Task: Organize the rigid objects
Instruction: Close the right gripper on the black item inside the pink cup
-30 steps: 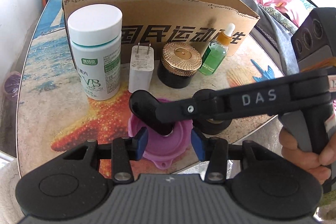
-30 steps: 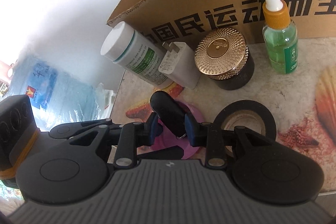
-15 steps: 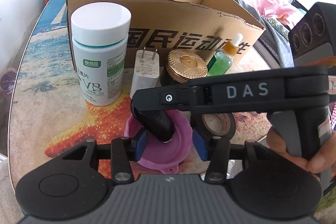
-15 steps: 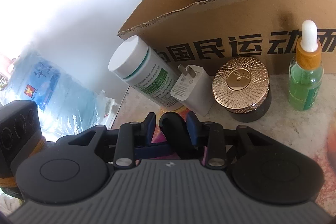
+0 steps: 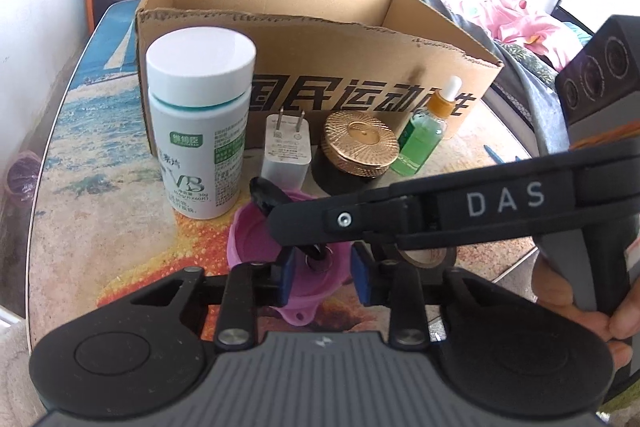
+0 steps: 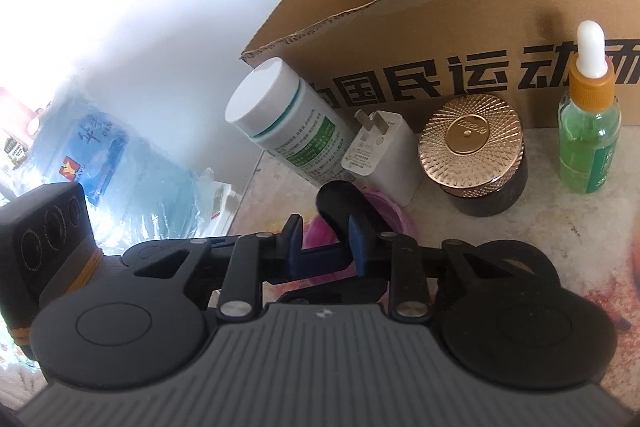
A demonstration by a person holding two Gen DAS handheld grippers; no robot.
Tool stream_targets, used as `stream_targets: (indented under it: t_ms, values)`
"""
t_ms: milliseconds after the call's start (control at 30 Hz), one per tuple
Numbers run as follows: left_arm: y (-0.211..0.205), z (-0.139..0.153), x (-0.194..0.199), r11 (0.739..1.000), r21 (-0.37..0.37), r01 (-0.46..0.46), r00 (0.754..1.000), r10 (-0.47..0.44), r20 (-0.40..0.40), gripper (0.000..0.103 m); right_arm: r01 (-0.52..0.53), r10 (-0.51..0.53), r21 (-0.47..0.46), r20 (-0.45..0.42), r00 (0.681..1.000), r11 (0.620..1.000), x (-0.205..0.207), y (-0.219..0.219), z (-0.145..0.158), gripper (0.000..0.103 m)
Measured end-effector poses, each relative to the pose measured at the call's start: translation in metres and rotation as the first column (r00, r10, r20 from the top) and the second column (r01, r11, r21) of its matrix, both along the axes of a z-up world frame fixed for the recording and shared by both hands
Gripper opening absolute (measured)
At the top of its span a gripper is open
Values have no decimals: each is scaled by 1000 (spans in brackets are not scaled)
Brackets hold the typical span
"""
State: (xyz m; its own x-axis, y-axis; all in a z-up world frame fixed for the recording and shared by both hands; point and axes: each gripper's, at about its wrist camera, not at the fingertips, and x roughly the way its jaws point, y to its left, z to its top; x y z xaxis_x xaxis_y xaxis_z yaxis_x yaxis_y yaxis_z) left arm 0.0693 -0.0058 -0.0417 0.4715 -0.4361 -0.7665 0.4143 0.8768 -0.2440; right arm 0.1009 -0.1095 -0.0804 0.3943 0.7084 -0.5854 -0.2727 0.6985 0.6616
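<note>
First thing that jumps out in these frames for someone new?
The open cardboard box with bold black lettering fills the back. In a row before it stand a white pill bottle, a charger plug, a gold-lidded jar and a green dropper bottle. Up front, the right gripper holds a black oblong object over a purple dish, with the left gripper open just below.

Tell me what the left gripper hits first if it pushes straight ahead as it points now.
Probably the black key fob lying in the purple lid, between the left gripper fingers, with the right gripper's arm crossing just above; depth is unclear. Beyond stands the white charger.
</note>
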Motion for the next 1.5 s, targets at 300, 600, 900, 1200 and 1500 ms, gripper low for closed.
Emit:
stream_targets:
  t_ms: [300,600,900,1200,1500]
  values:
    - [-8,-6,-1,999,54,-2,1000,2,-8,25,55,-52,-59,52,997,997,-6,3,11,22]
    - [-3,-7,3,996,62,-65,997,68,-46,33,76,-75,-79,5,997,994,3,5,-1,24]
    - [3,-5,-4,997,61,-43,997,47,-67,35,58,-61,-40,-92,994,998,-13,10,-15,24]
    - [3,-6,-13,998,64,-25,999,27,-37,42,110,-73,135,-254,964,985,-6,-11,-32,24]
    - [9,-4,-6,998,48,-33,999,34,-24,53,115,-110,59,-80,991,992,-7,-17,-3,30]
